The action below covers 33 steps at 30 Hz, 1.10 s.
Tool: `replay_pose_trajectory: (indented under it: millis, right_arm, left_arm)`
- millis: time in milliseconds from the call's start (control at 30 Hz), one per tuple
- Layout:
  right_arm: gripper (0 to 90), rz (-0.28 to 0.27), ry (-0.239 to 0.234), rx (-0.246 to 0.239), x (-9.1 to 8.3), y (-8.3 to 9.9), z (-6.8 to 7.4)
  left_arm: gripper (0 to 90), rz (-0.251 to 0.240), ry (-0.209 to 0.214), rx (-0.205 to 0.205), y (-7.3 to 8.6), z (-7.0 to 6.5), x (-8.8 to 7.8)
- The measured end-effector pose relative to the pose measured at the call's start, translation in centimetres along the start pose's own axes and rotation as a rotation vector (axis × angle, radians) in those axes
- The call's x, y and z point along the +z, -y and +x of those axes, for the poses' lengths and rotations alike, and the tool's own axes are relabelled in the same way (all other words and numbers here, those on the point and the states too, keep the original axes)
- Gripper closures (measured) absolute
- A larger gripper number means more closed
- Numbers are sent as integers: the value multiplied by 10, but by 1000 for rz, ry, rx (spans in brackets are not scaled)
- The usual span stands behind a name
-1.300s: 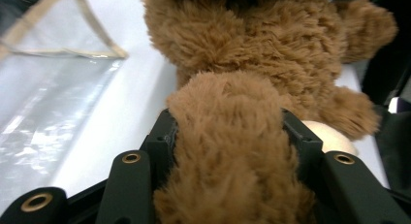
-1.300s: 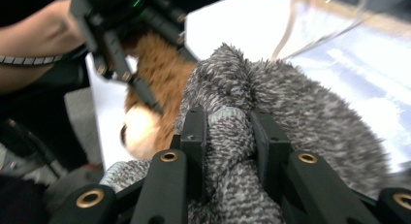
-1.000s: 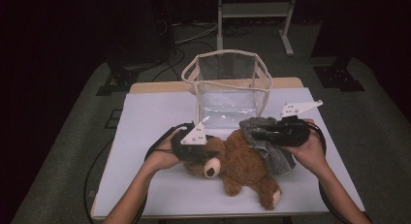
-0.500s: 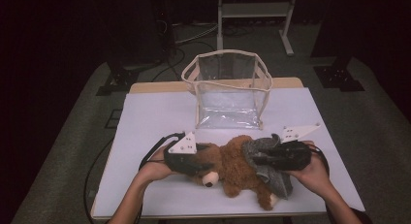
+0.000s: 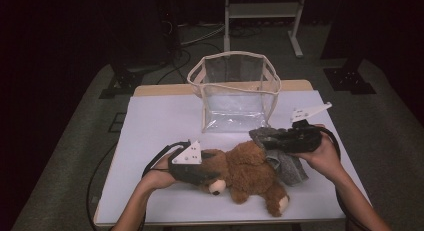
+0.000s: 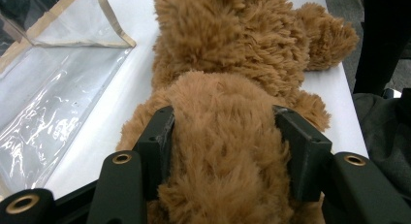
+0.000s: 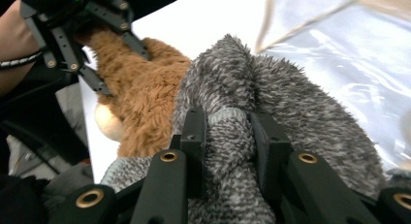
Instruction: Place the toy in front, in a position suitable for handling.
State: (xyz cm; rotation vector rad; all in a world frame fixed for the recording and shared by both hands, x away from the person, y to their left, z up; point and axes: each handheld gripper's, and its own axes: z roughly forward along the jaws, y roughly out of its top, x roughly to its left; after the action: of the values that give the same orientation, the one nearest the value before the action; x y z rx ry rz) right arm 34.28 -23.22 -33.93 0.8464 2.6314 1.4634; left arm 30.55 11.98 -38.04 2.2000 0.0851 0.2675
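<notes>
On the white table [image 5: 150,126], the left gripper [image 6: 223,146] clamps the brown teddy bear [image 5: 245,173] while the right gripper [image 7: 225,136] pinches the grey knitted sweater [image 7: 291,103]

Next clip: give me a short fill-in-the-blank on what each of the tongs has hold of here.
1. The left tongs clamp the brown ____ bear.
2. The right tongs pinch a fuzzy ____ cloth.
3. Beyond both toys stands a clear ____ bag on the table.

Missing words: teddy; grey; plastic
</notes>
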Motion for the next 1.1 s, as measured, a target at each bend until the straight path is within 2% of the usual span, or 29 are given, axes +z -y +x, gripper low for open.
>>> replay_pose_trajectory:
  millis: [133, 200, 267, 367, 533, 633, 733, 833, 900, 1000, 1100]
  right_arm:
    - [697, 34, -75, -49, 22, -16, 14]
    - [697, 67, -96, -79, 35, -22, 23]
    - [696, 111, -109, -111, 50, -24, 31]
    - [694, 142, -114, -135, 62, -22, 38]
    - [695, 109, -79, -106, 42, -13, 29]
    - [694, 88, -48, -65, 21, 5, 20]
    - [694, 69, -28, -2, 0, 28, 11]
    - [694, 67, -12, 44, -16, 46, 4]
    - [694, 69, 2, 58, -23, 51, 1]
    - [694, 56, 20, 60, -32, 49, 0]
    - [694, 31, 13, 20, -33, 31, 3]
  left_arm:
    - [445, 0, 1, 7, -1, 0, 1]
    - [440, -2, 1, 10, -1, -1, 2]
    - [431, 2, 2, 13, -1, -1, 2]
    - [424, 2, 2, 15, 0, -2, 1]
    - [421, -4, 9, 15, 0, -2, 1]
    - [420, -3, 11, 19, 0, -2, 1]
    - [420, -11, 12, 16, 0, -2, 1]
    - [419, -9, 15, 21, -1, -3, 2]
    - [419, -8, 15, 22, -1, -3, 2]
    - [419, -7, 14, 20, -1, -2, 2]
    - [419, -7, 12, 17, -1, -2, 3]
